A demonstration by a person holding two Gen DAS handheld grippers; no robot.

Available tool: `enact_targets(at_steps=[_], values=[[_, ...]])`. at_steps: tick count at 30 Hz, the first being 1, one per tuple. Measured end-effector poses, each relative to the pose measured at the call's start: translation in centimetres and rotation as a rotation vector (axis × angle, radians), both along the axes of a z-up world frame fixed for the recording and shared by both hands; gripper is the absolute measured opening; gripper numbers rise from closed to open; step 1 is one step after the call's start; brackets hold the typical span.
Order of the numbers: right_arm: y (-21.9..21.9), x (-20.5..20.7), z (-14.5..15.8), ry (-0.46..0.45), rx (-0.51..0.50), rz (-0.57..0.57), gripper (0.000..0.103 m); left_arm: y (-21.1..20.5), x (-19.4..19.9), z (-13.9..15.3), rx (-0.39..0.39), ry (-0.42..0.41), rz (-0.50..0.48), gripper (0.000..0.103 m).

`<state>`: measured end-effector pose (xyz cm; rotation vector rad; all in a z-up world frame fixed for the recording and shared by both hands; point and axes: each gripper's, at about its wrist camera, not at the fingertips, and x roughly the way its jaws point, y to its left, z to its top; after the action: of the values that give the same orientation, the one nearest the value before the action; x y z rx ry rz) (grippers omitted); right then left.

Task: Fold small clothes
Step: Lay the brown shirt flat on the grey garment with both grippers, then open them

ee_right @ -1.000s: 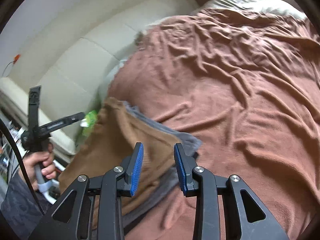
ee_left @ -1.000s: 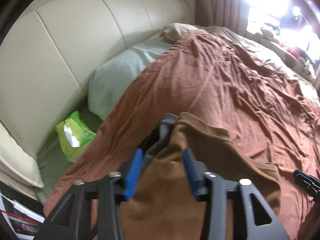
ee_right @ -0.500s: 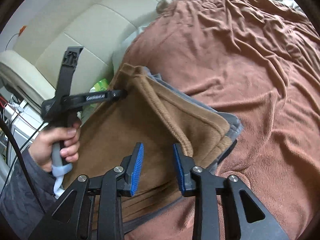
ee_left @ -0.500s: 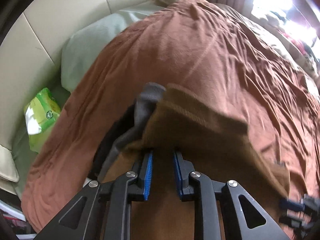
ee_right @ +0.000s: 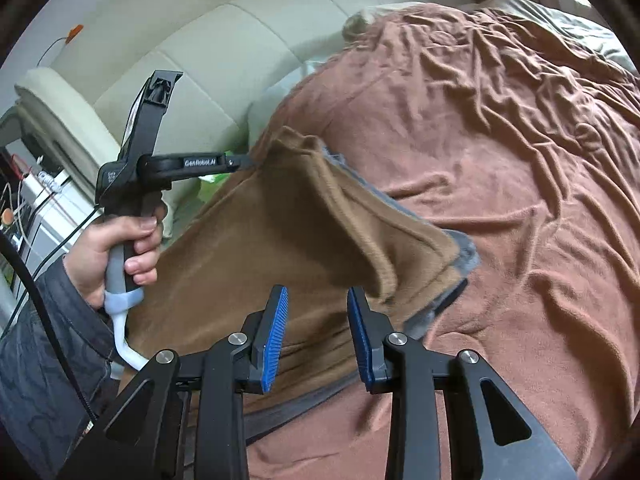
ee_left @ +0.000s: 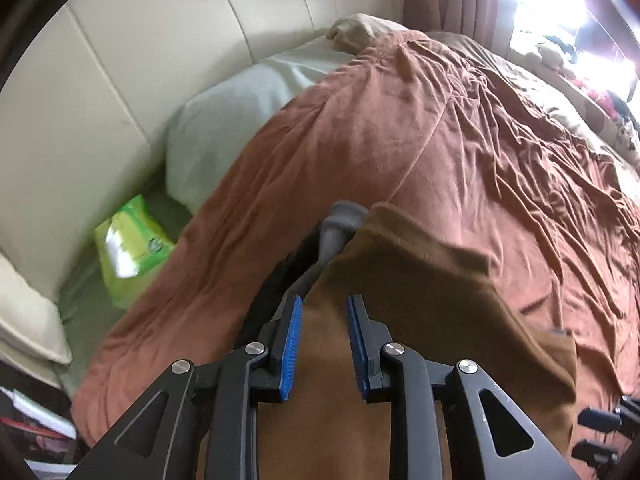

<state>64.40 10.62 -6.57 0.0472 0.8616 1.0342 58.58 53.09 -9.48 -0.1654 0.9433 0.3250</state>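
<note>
The left gripper (ee_left: 323,340) has its blue-padded jaws narrowly parted around a raised fold of a brown fleece garment (ee_right: 288,240) with a grey lining, though whether the pads press the cloth cannot be told. The right gripper (ee_right: 316,332) hangs slightly open over the garment's near part, gripping nothing. Compared with a second ago, the garment's lifted corner stands higher above the rust-brown blanket (ee_right: 500,160), near the bed's headboard (ee_left: 120,80) edge.

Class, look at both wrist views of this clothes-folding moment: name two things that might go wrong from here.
1. The left tongs hold only the corner of the brown garment, so it may slip free.
2. The grey lining peeks past the brown edge, so the fold may end up misaligned.
</note>
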Motion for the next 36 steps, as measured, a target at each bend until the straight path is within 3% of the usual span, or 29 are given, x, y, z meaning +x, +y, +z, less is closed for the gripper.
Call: enact_targets(at_steps=[19,27,36], values=[[4.9,-8.8,0.9,-0.117,-0.095,0.275,0.029,-2.7,-15.3,1.5,-0.06,-0.022,0.004,0.025],[4.3,-11.2,0.0,-0.197,-0.128,0.33,0.029,-5.8,-20.5,0.5,-0.106,-0.074,0.004,0.025],[3.7,-12.5,-0.8,-0.204,-0.17,0.313,0.028,-10.0,-23.3,-1.2,-0.234,-0.155,-0.035,0.025]])
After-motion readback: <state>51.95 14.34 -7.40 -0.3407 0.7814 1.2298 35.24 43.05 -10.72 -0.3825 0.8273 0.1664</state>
